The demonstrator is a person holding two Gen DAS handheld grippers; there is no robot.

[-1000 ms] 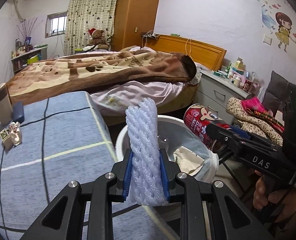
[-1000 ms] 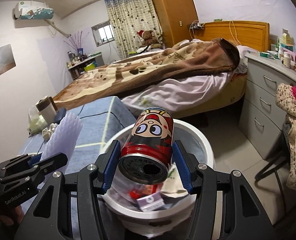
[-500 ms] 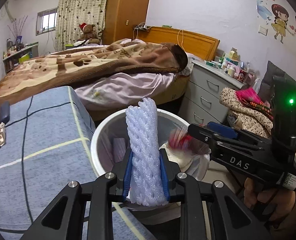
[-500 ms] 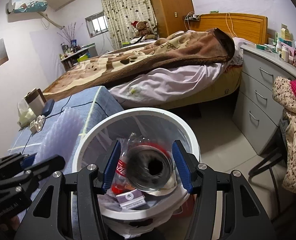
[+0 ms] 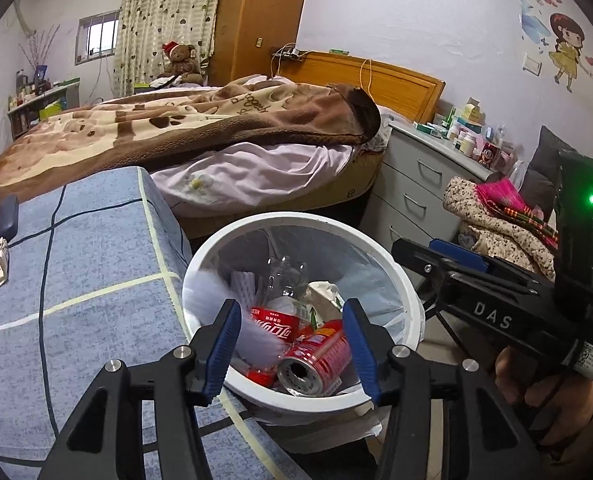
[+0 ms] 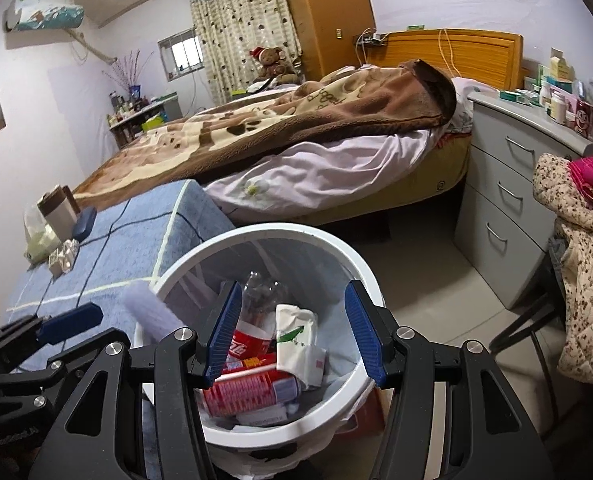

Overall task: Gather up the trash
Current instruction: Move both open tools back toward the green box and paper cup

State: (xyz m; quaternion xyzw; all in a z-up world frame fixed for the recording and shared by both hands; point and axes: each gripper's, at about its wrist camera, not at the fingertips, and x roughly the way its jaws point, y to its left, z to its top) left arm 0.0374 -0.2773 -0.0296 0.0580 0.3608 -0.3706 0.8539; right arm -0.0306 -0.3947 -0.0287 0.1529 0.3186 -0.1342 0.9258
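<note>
Left gripper (image 5: 292,344): jaws have just been opening and now stand spread over the white round plastic waste bin (image 5: 410,308), nothing pressed between the pads. The pale blue foam fruit-net sleeve (image 6: 152,312) it pinched upright a second ago is out of its grasp; the right wrist view shows it blurred at the bin's near-left rim, apparently mid-fall, not yet settled.

Right gripper (image 6: 292,332): also spread and empty. The red drink can with cartoon face (image 5: 316,360) it carried a second ago now lies on its side inside the bin, among a cola bottle and crumpled paper.

Judgement: both items released, can confirmed in; sleeve needs a check. Blue checked cloth surface (image 5: 88,264) beside the bin holds small items at its far end; whether any are trash I cannot tell.
</note>
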